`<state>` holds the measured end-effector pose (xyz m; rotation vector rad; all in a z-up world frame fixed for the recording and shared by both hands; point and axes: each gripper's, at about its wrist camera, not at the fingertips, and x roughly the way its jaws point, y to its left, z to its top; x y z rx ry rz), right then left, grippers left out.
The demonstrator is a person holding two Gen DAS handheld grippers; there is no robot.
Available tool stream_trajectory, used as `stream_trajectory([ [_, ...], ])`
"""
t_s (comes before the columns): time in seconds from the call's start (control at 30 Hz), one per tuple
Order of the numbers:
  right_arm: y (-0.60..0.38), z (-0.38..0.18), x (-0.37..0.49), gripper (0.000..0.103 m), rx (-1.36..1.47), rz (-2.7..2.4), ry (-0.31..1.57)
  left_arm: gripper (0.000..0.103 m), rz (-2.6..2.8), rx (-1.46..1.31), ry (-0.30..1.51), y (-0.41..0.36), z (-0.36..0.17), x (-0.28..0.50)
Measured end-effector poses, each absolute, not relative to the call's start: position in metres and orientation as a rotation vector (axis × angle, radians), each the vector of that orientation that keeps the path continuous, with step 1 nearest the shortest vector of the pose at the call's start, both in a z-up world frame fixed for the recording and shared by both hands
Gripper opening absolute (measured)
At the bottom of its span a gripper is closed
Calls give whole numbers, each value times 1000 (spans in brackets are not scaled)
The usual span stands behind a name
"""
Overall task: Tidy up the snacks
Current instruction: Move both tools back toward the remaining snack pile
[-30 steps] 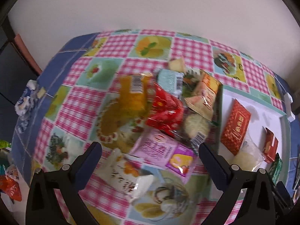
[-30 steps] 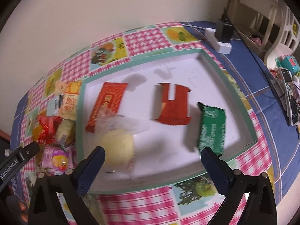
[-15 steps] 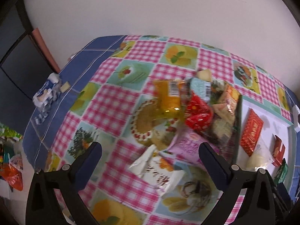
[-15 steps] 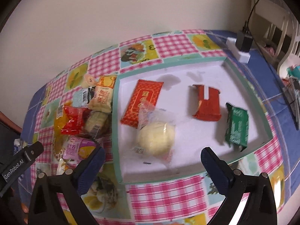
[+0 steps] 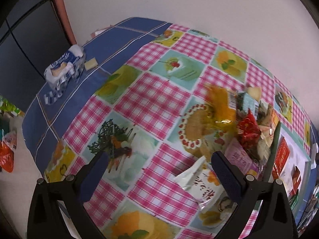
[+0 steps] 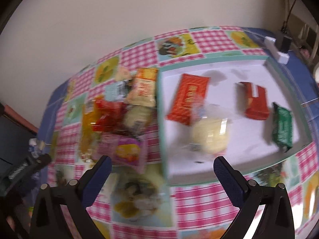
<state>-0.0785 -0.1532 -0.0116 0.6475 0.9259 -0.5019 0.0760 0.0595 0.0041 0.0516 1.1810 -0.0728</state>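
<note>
Snacks lie in two groups on the table (image 5: 139, 103), which wears a pink-check cloth with fruit and cake pictures. A loose pile (image 6: 119, 117) sits just left of the white tray (image 6: 219, 71): an orange packet (image 5: 219, 101), a red packet (image 5: 247, 131), a pink packet (image 6: 127, 151) and a white packet (image 5: 201, 179) nearest the left claw (image 5: 159, 171). Inside the tray rest a red-orange packet (image 6: 189, 97), a clear-wrapped pale bun (image 6: 209, 135) partly overlapping it, a red box (image 6: 253, 101) and a green packet (image 6: 283, 127), the last two just beside each other. The left claw hangs spread and empty over the cloth, beside the white packet. The right claw (image 6: 161, 171) is also spread, holding nothing, above the tray's near-left corner. The right view is blurred. A blue-white wrapper (image 5: 63, 67) lies well apart on the table's blue edge.
</note>
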Motion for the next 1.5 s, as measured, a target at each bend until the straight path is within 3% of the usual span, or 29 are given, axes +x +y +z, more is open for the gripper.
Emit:
stream_trajectory([
  [0.8,-149,-45,-54,103,540,-624,1101,103,-126,-30,1442,34,-71,79],
  [1.5,-160,-37,-61,103,585,-646,1072,103,-195,203,1453,-44,-120,79],
])
